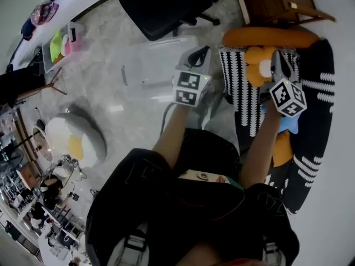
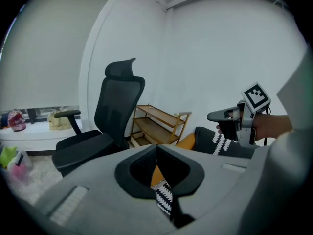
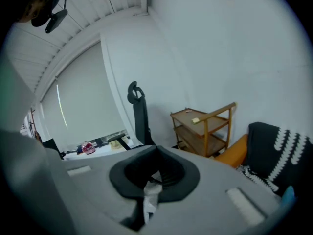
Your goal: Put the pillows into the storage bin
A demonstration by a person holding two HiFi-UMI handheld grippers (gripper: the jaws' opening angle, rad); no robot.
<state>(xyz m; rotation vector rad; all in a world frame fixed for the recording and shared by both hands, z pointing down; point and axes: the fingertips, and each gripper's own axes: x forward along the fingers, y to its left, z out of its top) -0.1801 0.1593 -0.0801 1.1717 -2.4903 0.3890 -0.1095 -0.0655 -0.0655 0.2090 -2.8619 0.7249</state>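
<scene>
Black-and-white striped pillow (image 1: 241, 93) lies in a heap at the right of the head view, outside the bin, with a long orange bolster pillow (image 1: 272, 36) across its far end and an orange-and-white plush cushion (image 1: 259, 68) on top of it. A black cushion with white dashes (image 1: 319, 93) sits just right of the striped pillow, and a small blue soft item (image 1: 289, 125) is half hidden under the right forearm. The clear plastic storage bin (image 1: 144, 71) stands on the floor just left of the heap. A round white pillow with a yellow centre, fried-egg style (image 1: 72, 140), is on the floor well apart to the left. The left gripper (image 1: 199, 54) is over the bin's right edge, beside the striped pillow's corner. Its jaws are closed tip to tip, and orange and striped fabric shows in the gap under the tips; cannot tell if any is pinched. The right gripper (image 1: 276, 59) is over the plush cushion with its jaws closed as well, and pale crumpled fabric shows in its gap; cannot tell if it is caught. A black mesh office chair (image 1: 166, 4) is beyond the bin, and a wooden two-shelf trolley (image 1: 277, 1) is beyond the bolster. The floor is grey marble-look (image 1: 111, 104).
</scene>
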